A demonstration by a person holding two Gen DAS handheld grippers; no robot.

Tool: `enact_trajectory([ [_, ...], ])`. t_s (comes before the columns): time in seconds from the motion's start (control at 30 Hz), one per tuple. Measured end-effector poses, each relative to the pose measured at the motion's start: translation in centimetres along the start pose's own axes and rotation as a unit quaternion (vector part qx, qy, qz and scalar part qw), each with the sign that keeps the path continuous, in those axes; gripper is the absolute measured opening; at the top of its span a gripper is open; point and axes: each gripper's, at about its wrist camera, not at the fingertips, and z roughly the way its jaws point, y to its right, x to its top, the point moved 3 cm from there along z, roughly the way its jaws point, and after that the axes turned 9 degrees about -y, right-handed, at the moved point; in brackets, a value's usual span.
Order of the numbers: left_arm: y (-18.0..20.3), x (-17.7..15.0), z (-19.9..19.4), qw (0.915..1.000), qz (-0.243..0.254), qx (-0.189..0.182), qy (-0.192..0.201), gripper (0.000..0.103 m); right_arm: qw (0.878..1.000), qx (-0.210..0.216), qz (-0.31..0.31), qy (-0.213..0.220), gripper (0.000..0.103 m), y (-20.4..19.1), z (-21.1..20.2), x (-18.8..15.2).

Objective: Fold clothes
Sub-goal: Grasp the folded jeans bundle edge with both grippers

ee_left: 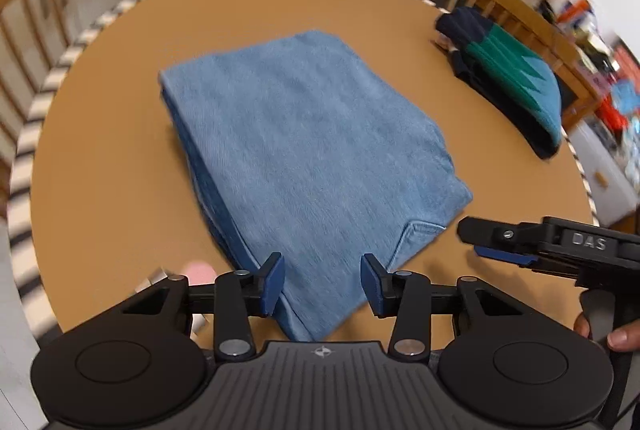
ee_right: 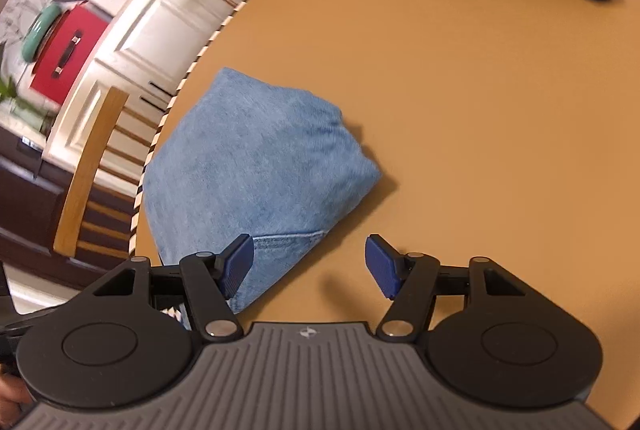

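Two garments lie on the round table (ee_left: 100,158): a blue shirt (ee_left: 304,158), folded into a neat stack near its middle, and a dark green-and-blue pile (ee_left: 516,86) well apart by the far edge. The fold on the blue shirt looks finished, so the step in hand is letting go and drawing clear. Next comes moving the stack aside or fetching another garment. The left gripper (ee_left: 323,282) hovers over the shirt's near edge, jaws apart and empty; the right gripper (ee_right: 310,266), beside the shirt, likewise gapes with nothing between.
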Motion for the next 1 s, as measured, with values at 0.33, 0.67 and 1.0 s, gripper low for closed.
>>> enact_trajectory([
  [0.33,-4.4,4.7,-0.1,0.9891,0.125,-0.076,-0.017,0.045,0.985,-0.011,0.157,0.064,0.065,-1.7,3.4,-2.6],
  [0.67,-8.1,12.5,0.2,0.9642,0.249,-0.088,-0.019,0.046,0.949,0.014,0.28,0.147,0.067,-3.2,6.4,-6.0],
  [1.0,-9.4,18.5,1.8,0.9515,0.287,-0.106,-0.037,0.053,0.953,-0.009,0.265,0.147,0.074,-4.1,7.0,-5.0],
])
